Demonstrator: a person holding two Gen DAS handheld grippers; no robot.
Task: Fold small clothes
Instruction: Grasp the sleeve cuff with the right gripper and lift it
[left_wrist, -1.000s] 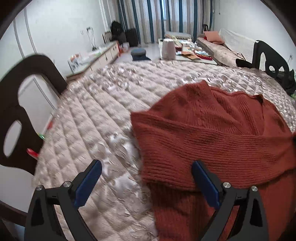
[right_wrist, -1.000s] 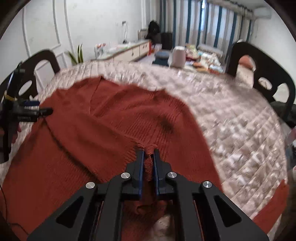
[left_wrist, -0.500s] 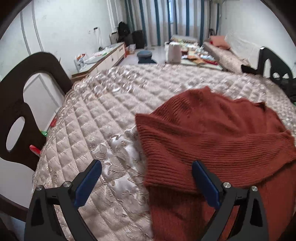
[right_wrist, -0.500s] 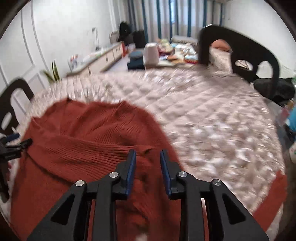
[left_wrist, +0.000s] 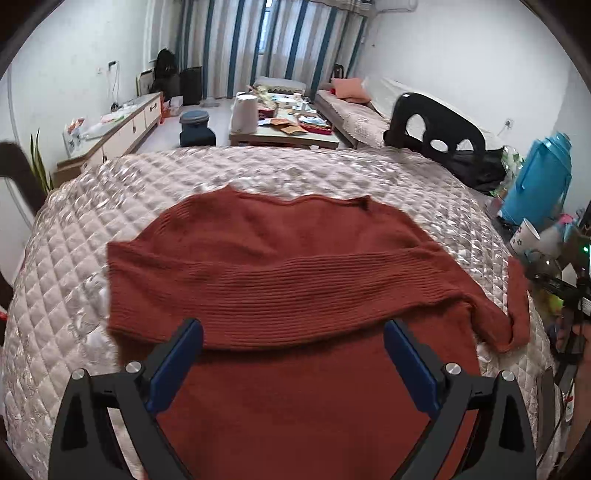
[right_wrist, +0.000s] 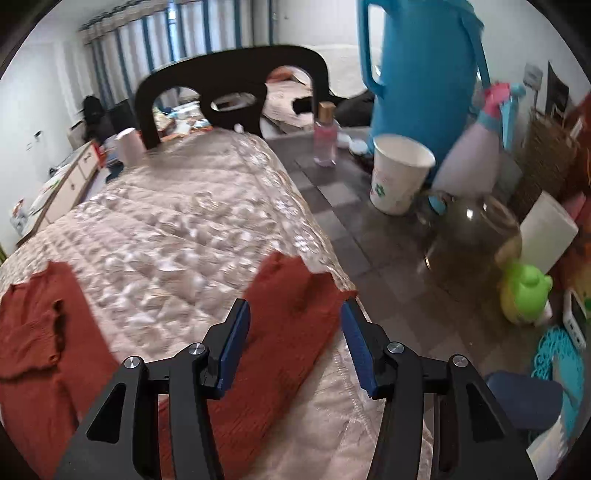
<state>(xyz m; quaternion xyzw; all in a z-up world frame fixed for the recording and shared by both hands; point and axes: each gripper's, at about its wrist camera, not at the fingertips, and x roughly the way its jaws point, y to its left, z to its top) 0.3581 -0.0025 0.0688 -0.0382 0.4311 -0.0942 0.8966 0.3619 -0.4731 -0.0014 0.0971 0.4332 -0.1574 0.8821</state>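
left wrist view: rust-red knit sweater (left_wrist: 295, 266) lies flat on the quilted cover (left_wrist: 74, 295) of the bench, filling the centre and lower half of the frame. one sleeve (left_wrist: 288, 295) is folded across the body, running left to right; its far end drops toward the right edge of the cover. neckline toward the top of the frame.

left gripper (left_wrist: 293, 365) at the bottom of the frame, over the sweater's lower body — fingers (left_wrist: 177, 363) spread wide, nothing between the pads, no cloth pinched.

right wrist view: right gripper (right_wrist: 295, 343) at bottom centre, fingers (right_wrist: 234, 347) parted and opening further. the other sleeve's cuff end (right_wrist: 295, 291) lies on the cover between and just beyond them; pads do not press on it. the cuff reaches the right edge of the quilted cover, next to the bare dark bench top (right_wrist: 343, 192). more of the sweater shows at lower left of this frame.

right side of this view, on the bare bench top: blue thermos jug (right_wrist: 417, 74) at the top, white paper cup (right_wrist: 397, 177) just below it, spray bottle (right_wrist: 476, 147) beside the cup, green frog toy (right_wrist: 524, 291) at the right edge. a dark chair back (right_wrist: 229, 81) stands at the far end of the bench, upper centre.
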